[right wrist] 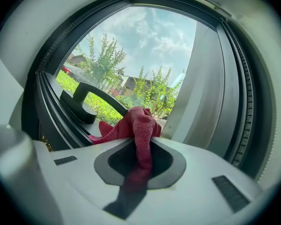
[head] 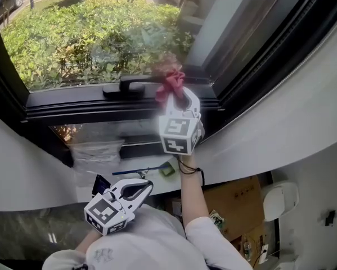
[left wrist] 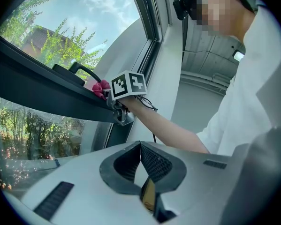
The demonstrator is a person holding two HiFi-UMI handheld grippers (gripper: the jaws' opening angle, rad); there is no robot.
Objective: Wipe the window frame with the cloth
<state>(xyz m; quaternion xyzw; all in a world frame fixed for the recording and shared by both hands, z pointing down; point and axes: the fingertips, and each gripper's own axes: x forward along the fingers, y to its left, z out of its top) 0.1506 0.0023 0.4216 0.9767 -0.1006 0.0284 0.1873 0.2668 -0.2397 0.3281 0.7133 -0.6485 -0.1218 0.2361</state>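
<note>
The right gripper [right wrist: 147,139] has its jaws pinched on the red cloth [right wrist: 141,123], a strip of which runs down between them while the rest bunches out past the tips. That bunch presses on the dark window frame [right wrist: 50,110], on its horizontal rail. Just to the left of the cloth, on the same rail, sits the black window handle [right wrist: 86,97]. Beyond the tips, through the glass, stand green shrubs [head: 89,32].

The left gripper [left wrist: 141,146] has its jaws brought together with nothing between them. In the head view it hangs low, well below and to the left of the right gripper [head: 183,101], close to the person's chest and apart from the frame. Between the two grippers, on the pale sill, lies a blue-handled tool [head: 135,172], with a clear plastic bag [head: 95,151] to its left.
</note>
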